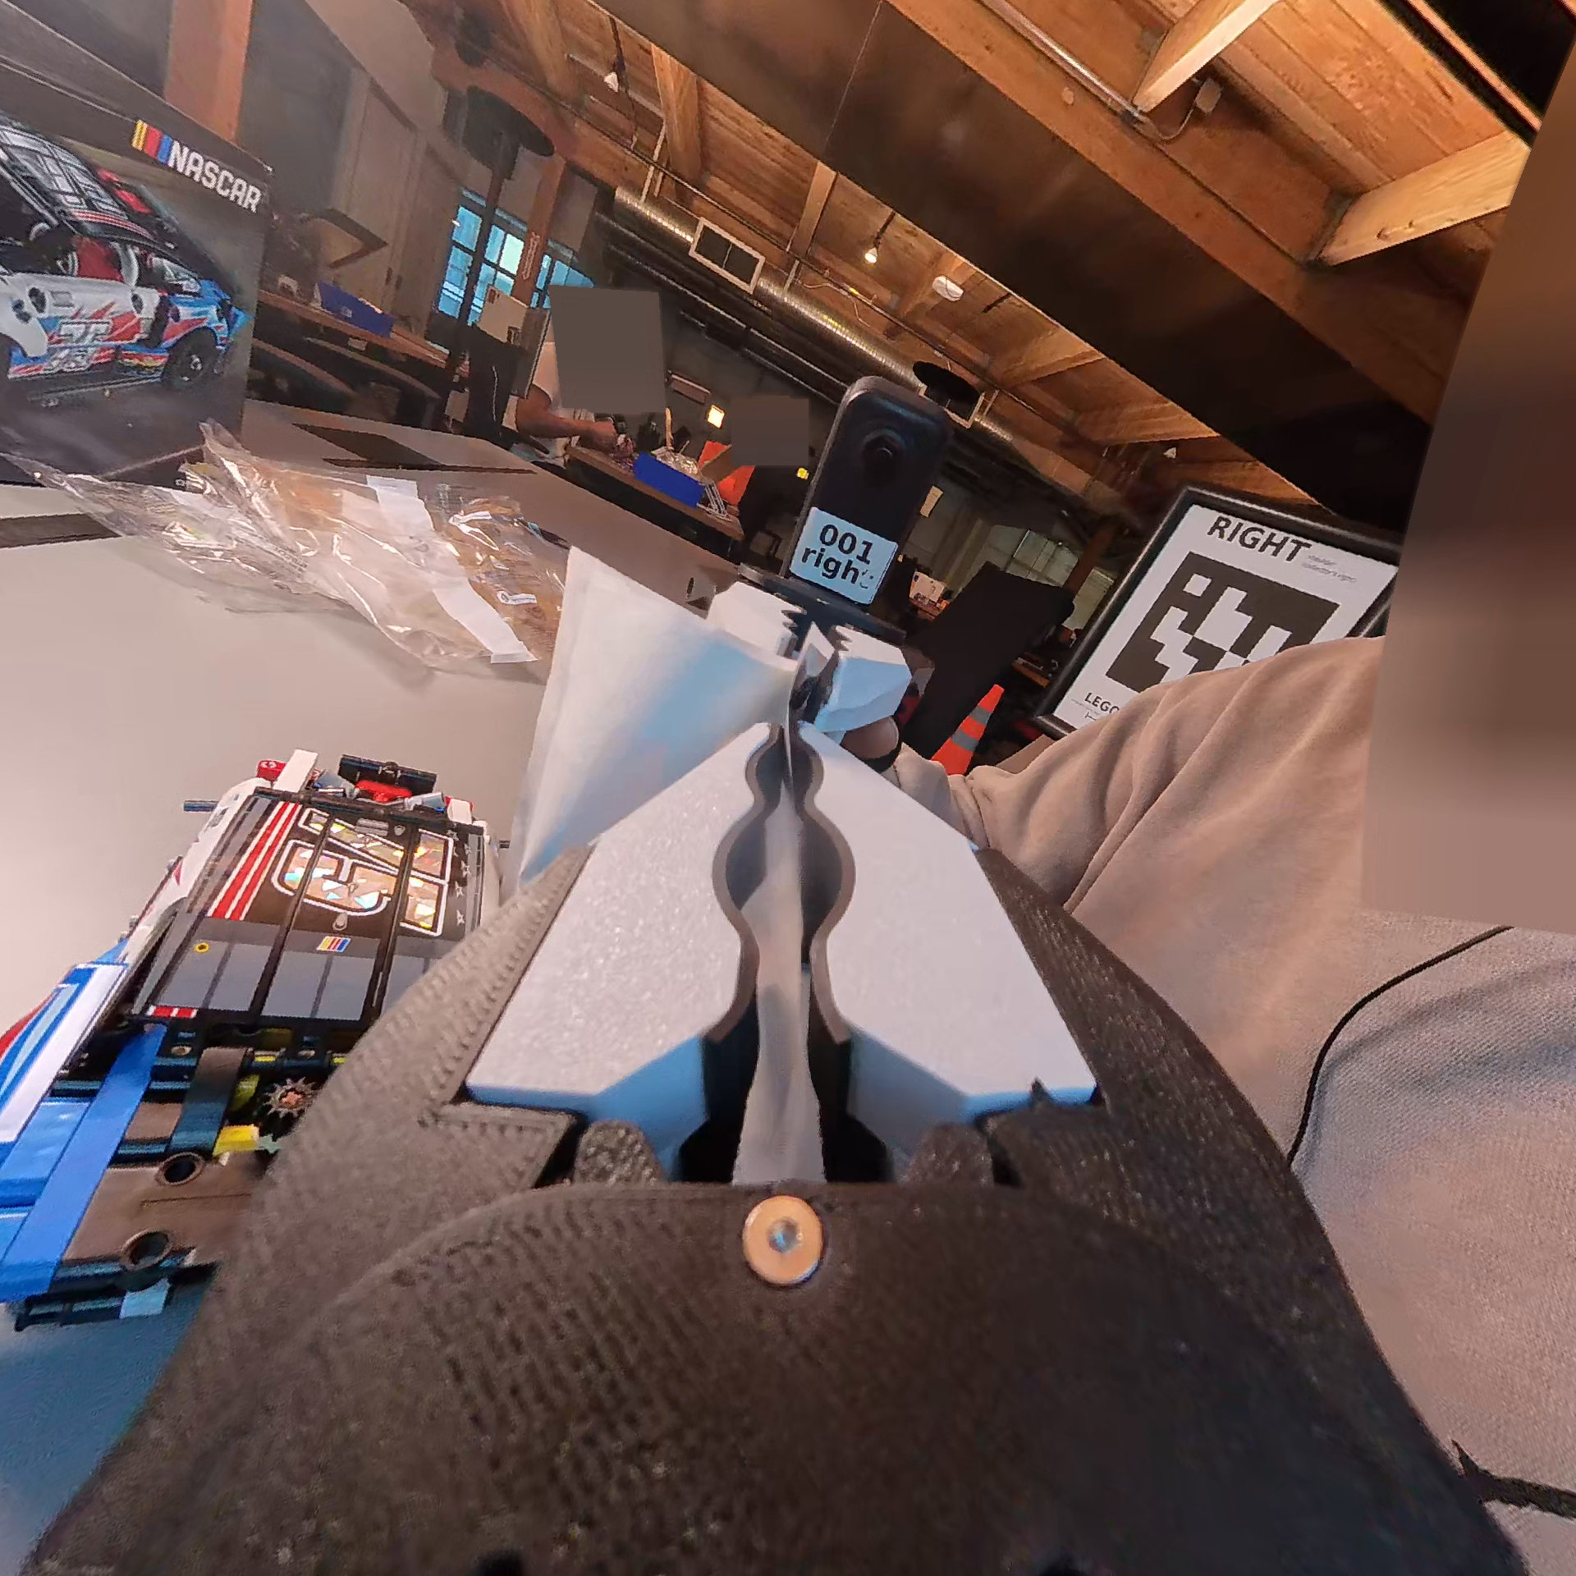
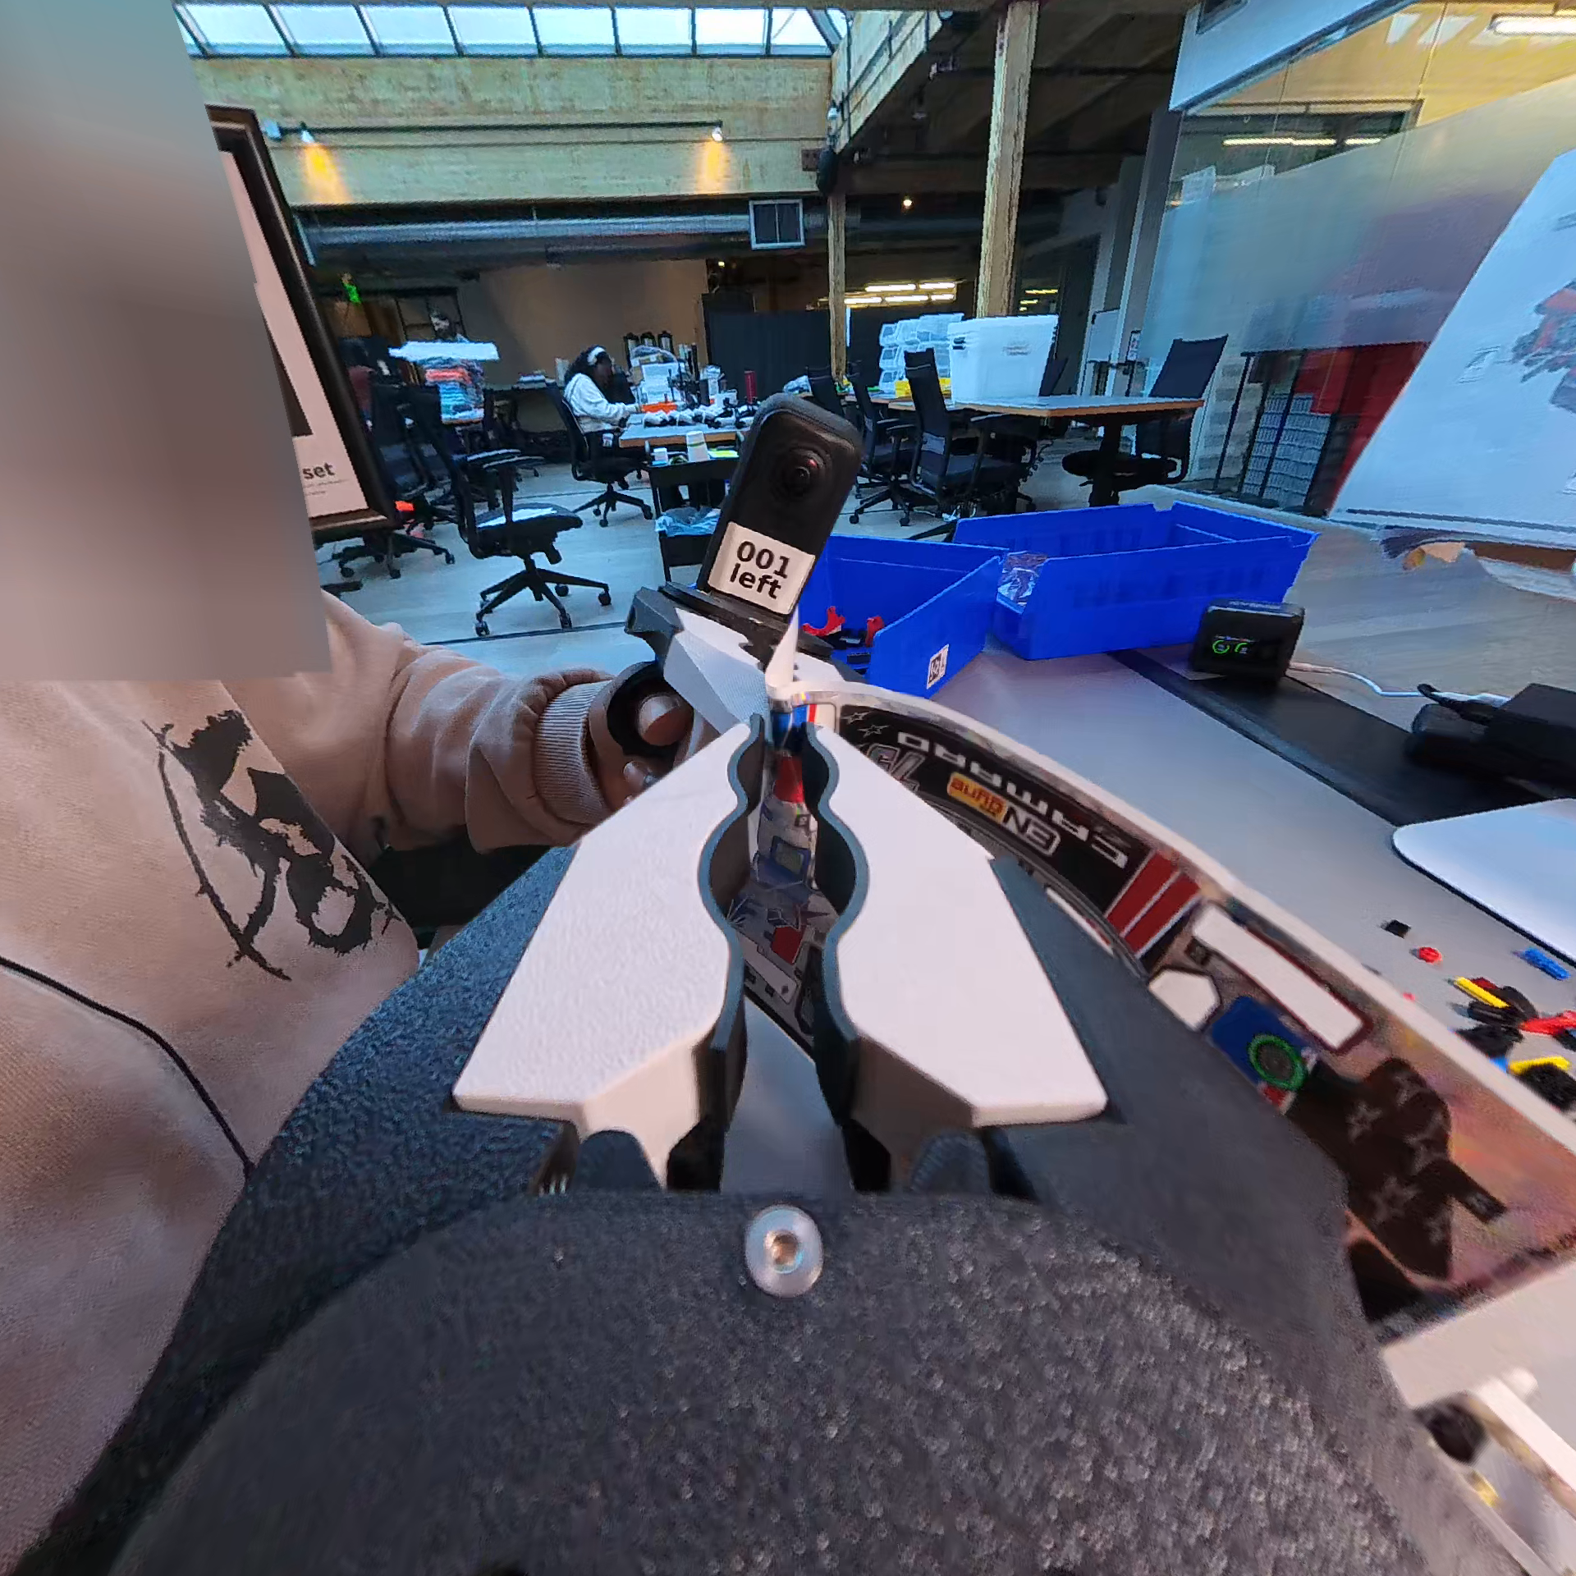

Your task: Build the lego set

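- Two grippers meet tip to tip above the worktop (image 1: pixel 170 648), both pinching one sticker sheet (image 2: pixel 1066 861).
- At left in the left wrist view, the part-built lego car (image 1: pixel 281 904) sits on the worktop, with crumpled clear bags (image 1: pixel 341 546) and the set's box (image 1: pixel 111 281) above it.
- At centre, the left gripper (image 1: pixel 789 750) has its jaws clamped on the sheet's edge.
- In the right wrist view, the right gripper (image 2: pixel 789 742) has its jaws clamped on the sheet, which curves off to the lower right.
- Blue bins (image 2: pixel 1109 571) stand at centre right; loose pieces (image 2: pixel 1509 1015) lie at the right edge.

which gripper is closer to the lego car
Left. The left gripper is right beside the lego car; the right gripper, sharing the sticker sheet with it tip to tip, is farther away.
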`<move>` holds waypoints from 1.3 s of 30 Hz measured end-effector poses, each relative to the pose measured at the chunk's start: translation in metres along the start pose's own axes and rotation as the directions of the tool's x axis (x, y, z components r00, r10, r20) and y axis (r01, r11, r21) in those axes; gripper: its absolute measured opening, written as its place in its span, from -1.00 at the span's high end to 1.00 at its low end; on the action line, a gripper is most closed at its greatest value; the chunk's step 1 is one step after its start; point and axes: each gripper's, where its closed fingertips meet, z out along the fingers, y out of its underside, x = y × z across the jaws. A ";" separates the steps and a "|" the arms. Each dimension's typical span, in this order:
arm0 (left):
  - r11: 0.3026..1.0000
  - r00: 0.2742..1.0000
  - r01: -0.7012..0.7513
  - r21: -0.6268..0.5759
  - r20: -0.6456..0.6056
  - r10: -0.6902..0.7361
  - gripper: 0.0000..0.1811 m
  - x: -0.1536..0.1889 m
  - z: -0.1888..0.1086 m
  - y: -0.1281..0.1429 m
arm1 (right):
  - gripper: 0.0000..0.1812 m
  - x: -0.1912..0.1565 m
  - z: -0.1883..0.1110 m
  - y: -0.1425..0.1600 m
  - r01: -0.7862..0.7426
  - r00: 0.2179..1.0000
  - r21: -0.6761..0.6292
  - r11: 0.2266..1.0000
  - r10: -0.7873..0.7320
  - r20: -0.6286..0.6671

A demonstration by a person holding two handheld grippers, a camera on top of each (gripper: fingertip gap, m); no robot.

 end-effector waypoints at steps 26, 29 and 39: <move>0.999 0.986 -0.049 0.017 0.161 0.045 1.00 -0.017 -0.003 -0.002 | 0.92 0.016 -0.009 0.005 0.191 0.964 -0.105 0.976 -0.206 -0.169; 0.997 0.980 -0.073 0.016 0.186 0.069 1.00 -0.019 -0.005 -0.004 | 0.93 0.015 -0.009 0.002 0.169 0.967 -0.090 0.981 -0.183 -0.177; 0.993 0.977 -0.117 -0.016 0.178 0.118 1.00 -0.013 -0.001 -0.001 | 0.88 0.012 -0.004 0.005 0.103 0.981 -0.073 0.992 -0.113 -0.155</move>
